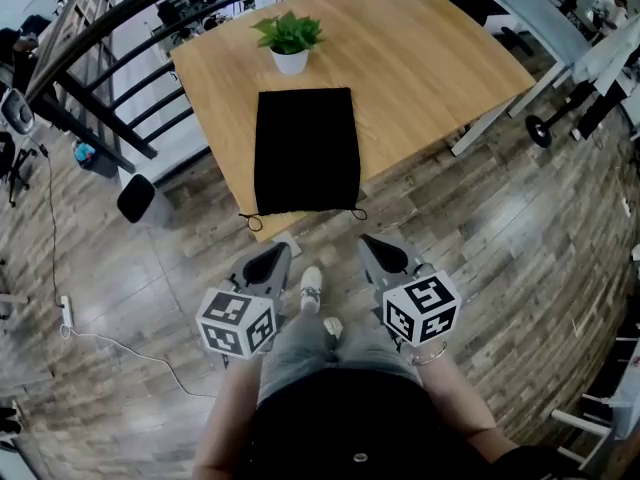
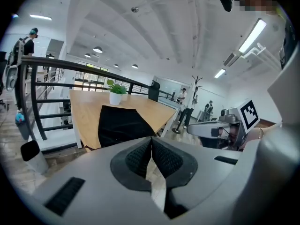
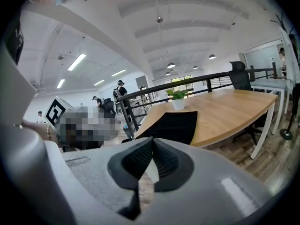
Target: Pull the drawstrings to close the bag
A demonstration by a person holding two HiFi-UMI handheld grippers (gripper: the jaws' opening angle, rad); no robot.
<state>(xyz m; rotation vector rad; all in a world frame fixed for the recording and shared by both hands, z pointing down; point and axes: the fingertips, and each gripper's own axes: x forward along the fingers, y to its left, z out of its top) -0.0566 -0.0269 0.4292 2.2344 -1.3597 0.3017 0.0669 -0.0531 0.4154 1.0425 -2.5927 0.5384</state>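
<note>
A black drawstring bag lies flat on the wooden table, its mouth at the near edge. A drawstring loop hangs at its left corner and another loop at its right. My left gripper and right gripper are both shut and empty, held over the floor just short of the table's near edge. The bag lies ahead of the left gripper, and in the right gripper view the bag is beyond the right gripper.
A small potted plant stands on the table behind the bag. A black railing runs along the left. A black bin sits on the floor at the table's left. Table legs and chairs stand at the right.
</note>
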